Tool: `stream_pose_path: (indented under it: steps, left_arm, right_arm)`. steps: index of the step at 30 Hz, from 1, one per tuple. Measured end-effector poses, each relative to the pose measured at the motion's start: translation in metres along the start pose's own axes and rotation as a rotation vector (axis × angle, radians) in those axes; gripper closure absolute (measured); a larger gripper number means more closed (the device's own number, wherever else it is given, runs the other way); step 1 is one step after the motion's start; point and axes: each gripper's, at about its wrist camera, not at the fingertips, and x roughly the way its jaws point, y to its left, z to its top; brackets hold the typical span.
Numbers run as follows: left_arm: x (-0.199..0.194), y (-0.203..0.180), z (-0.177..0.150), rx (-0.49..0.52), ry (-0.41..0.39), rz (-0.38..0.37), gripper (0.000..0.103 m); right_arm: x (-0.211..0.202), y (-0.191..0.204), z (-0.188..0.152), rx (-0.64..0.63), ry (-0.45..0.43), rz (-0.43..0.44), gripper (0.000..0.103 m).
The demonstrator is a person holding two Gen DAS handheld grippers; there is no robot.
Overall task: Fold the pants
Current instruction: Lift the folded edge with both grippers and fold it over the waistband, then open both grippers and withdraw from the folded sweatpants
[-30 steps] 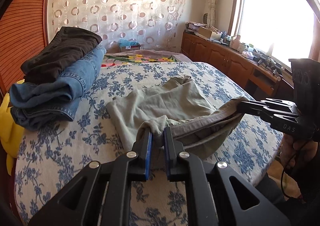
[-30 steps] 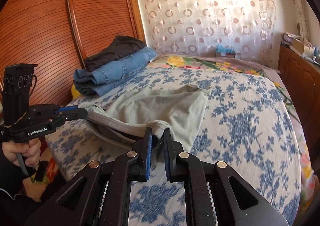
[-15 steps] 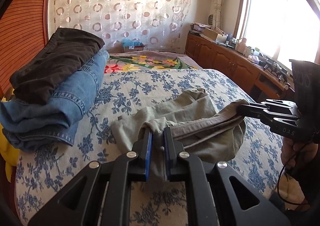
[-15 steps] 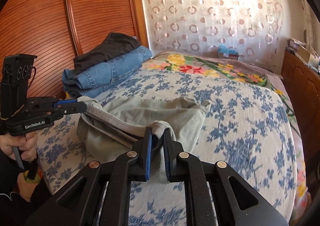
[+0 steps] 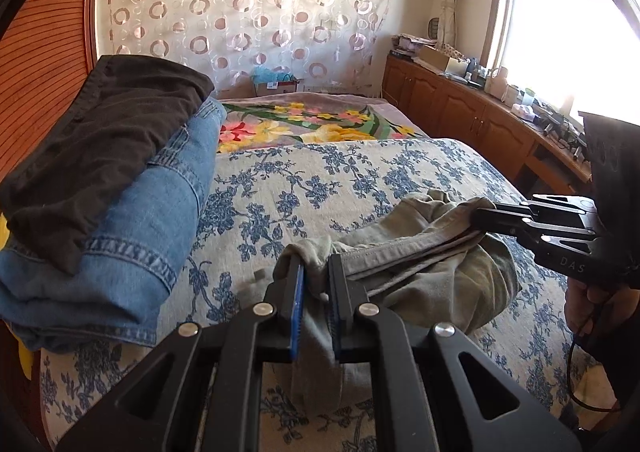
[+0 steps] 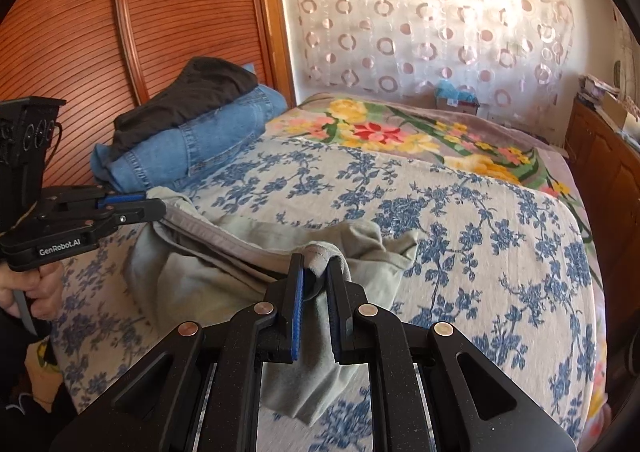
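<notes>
The grey-green pants [image 5: 448,276] hang bunched between my two grippers above the blue-flowered bedspread [image 5: 320,180]. My left gripper [image 5: 316,272] is shut on one end of the waistband. My right gripper [image 6: 316,272] is shut on the other end. In the left wrist view the right gripper [image 5: 484,218] shows at the right, pinching the band. In the right wrist view the left gripper [image 6: 156,208] shows at the left, and the pants [image 6: 224,264] sag with the legs resting on the bed.
A stack of folded blue jeans [image 5: 132,236] with dark pants [image 5: 100,144] on top lies at the left of the bed, by the wooden sliding door [image 6: 140,12]. A floral blanket [image 6: 400,132] covers the far end. Wooden cabinets [image 5: 472,112] run along the right.
Both grippers have moved forward over the bed with the waistband, drawing the pants up into a more bunched heap. The jeans stack now looks closer on the left.
</notes>
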Motion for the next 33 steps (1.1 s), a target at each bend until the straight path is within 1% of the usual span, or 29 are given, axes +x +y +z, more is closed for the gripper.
stream_pose_path:
  steps: [2, 4, 5, 6, 7, 8, 9, 10, 11, 12, 13, 18, 21, 22, 23, 24, 29, 33]
  left_arm:
    - [0.003, 0.001, 0.004, 0.0, 0.003, 0.006, 0.095]
    - [0.007, 0.002, 0.006, -0.003, 0.009, 0.013, 0.092]
    - [0.008, 0.002, 0.006, -0.007, 0.014, 0.013, 0.091]
    - [0.009, 0.002, 0.006, -0.008, 0.019, 0.014, 0.086]
    - [0.009, 0.002, 0.006, -0.008, 0.024, 0.019, 0.084]
    - [0.009, 0.002, 0.006, -0.005, 0.025, 0.018, 0.084]
    - [0.008, 0.001, 0.005, -0.002, 0.022, 0.013, 0.08]
    - [0.006, 0.001, 0.004, -0.001, 0.02, 0.01, 0.074]
    - [0.004, 0.0, 0.003, 0.001, 0.016, 0.006, 0.071]
    - [0.003, 0.0, 0.002, 0.004, 0.013, 0.002, 0.064]
    - [0.001, -0.002, 0.001, 0.011, 0.01, -0.003, 0.06]
    - [-0.003, -0.007, -0.01, 0.028, 0.026, -0.001, 0.06]
    - [-0.006, -0.007, -0.018, 0.026, 0.039, -0.002, 0.057]
    - [-0.007, -0.008, -0.02, 0.029, 0.04, -0.001, 0.053]
    - [-0.009, -0.01, -0.023, 0.035, 0.041, 0.002, 0.046]
    - [-0.012, -0.012, -0.026, 0.041, 0.034, 0.004, 0.034]
    - [-0.024, -0.016, -0.034, 0.049, 0.022, 0.005, 0.031]
    - [-0.027, -0.018, -0.042, 0.046, 0.034, 0.009, 0.031]
  right_arm:
    - [0.003, -0.002, 0.003, 0.006, 0.001, -0.002, 0.095]
    - [0.005, -0.005, 0.005, 0.019, 0.001, -0.005, 0.095]
    - [0.006, -0.006, 0.005, 0.026, 0.006, -0.007, 0.089]
    - [0.008, -0.007, 0.006, 0.026, 0.018, -0.028, 0.08]
    - [0.009, -0.007, 0.006, 0.024, 0.025, -0.04, 0.077]
    - [0.009, -0.009, 0.005, 0.026, 0.028, -0.045, 0.076]
    - [0.007, -0.01, 0.005, 0.035, 0.024, -0.042, 0.076]
    - [0.005, -0.012, 0.005, 0.045, 0.02, -0.037, 0.076]
    - [0.002, -0.013, 0.004, 0.051, 0.017, -0.038, 0.075]
    - [0.0, -0.014, 0.003, 0.053, 0.014, -0.042, 0.075]
    - [-0.004, -0.014, 0.003, 0.055, 0.01, -0.043, 0.074]
    - [-0.014, -0.014, -0.007, 0.065, 0.02, -0.05, 0.072]
    - [-0.018, -0.011, -0.015, 0.07, 0.035, -0.058, 0.071]
    - [-0.02, -0.009, -0.018, 0.069, 0.037, -0.061, 0.071]
    - [-0.023, -0.007, -0.021, 0.069, 0.037, -0.066, 0.07]
    - [-0.026, -0.005, -0.023, 0.07, 0.034, -0.069, 0.07]
    - [-0.043, 0.004, -0.033, 0.073, 0.013, -0.085, 0.069]
    - [-0.053, 0.011, -0.04, 0.073, 0.002, -0.101, 0.069]
